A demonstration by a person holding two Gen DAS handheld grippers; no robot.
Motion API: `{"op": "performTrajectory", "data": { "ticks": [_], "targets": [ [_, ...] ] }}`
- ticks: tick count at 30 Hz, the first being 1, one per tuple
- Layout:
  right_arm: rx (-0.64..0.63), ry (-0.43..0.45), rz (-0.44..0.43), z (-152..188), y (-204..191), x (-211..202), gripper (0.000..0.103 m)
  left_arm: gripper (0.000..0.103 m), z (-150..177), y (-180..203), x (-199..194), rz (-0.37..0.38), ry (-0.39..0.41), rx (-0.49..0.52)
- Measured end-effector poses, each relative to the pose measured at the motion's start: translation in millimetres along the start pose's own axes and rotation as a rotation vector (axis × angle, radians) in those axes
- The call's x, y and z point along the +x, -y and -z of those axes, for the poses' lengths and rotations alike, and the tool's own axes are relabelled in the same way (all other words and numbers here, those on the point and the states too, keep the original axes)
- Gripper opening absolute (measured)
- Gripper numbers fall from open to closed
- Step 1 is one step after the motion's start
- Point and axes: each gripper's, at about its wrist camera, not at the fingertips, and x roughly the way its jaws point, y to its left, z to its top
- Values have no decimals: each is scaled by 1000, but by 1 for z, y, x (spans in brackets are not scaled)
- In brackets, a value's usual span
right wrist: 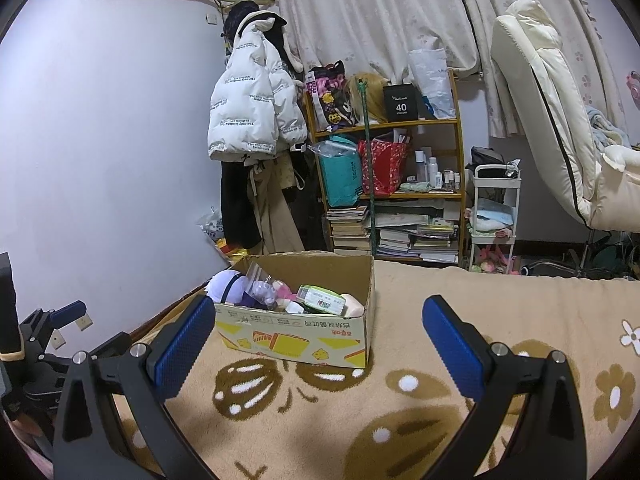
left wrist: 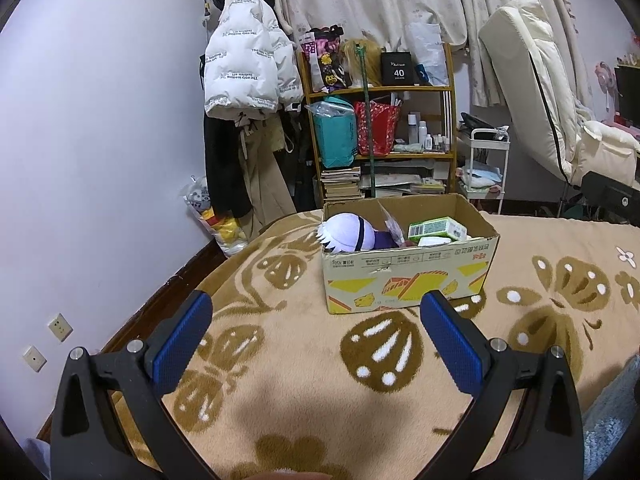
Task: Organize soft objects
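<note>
A cardboard box (left wrist: 408, 280) (right wrist: 304, 340) stands on the beige flowered blanket (left wrist: 300, 360) (right wrist: 360, 420) of the bed. Inside lie a white and purple plush doll (left wrist: 350, 234) (right wrist: 228, 286), a green tissue pack (left wrist: 438, 229) (right wrist: 322, 299), a clear plastic bag (right wrist: 260, 280), a pink soft toy (right wrist: 285, 292) and a pale soft item (right wrist: 354, 306). My left gripper (left wrist: 316, 316) hangs open in front of the box, empty. My right gripper (right wrist: 318, 320) is open too, empty, nearer the box's right side. The left gripper (right wrist: 68, 314) shows at that view's left edge.
Behind the bed stand a wooden shelf (left wrist: 380, 128) (right wrist: 392, 168) with bags, bottles and books, a white jacket (left wrist: 248, 64) (right wrist: 256, 108) hanging on the wall, a small white cart (left wrist: 486, 164) (right wrist: 494, 216) and a cream recliner (left wrist: 552, 104) (right wrist: 568, 128). The wall runs close along the bed's left.
</note>
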Motion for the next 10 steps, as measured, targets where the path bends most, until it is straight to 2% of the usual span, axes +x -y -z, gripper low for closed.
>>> {"op": "performTrajectory", "data": {
  "ticks": [10],
  "targets": [
    [1, -9, -4, 3, -1, 1, 103, 102, -2, 0, 1, 3, -9, 0]
  ]
}}
